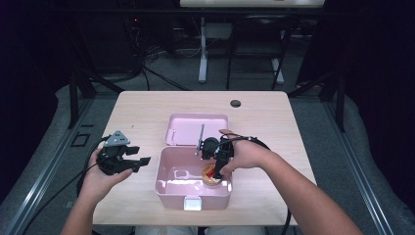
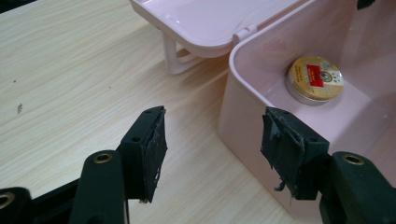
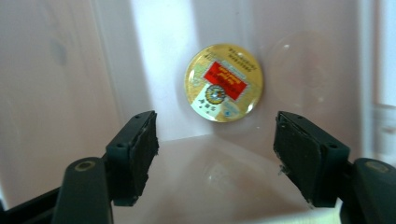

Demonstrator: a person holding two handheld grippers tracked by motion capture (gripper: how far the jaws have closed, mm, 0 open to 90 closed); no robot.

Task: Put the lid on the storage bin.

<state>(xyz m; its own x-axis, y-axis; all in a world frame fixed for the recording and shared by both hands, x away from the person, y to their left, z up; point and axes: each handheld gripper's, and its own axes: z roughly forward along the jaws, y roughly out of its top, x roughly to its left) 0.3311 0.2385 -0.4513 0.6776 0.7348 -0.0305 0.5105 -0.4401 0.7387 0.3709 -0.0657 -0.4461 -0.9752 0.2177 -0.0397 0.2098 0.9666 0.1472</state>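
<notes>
Wooden table [image 1: 142, 117] is carrying an open pink box [image 1: 169, 188], its lid [image 1: 195, 128] lying flat behind. Left gripper [image 1: 139, 161] is hovering beside the box, fingers [image 2: 152, 149] gaping and holding nothing. Right gripper [image 3: 215, 154] is hanging inside the box, fingers [image 3: 140, 149] apart and empty, above a small gold tin [image 3: 223, 82] sitting on the box floor

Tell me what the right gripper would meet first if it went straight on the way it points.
Probably the round gold tin on the pink box's floor: it lies ahead of the open right gripper, nothing between.
</notes>
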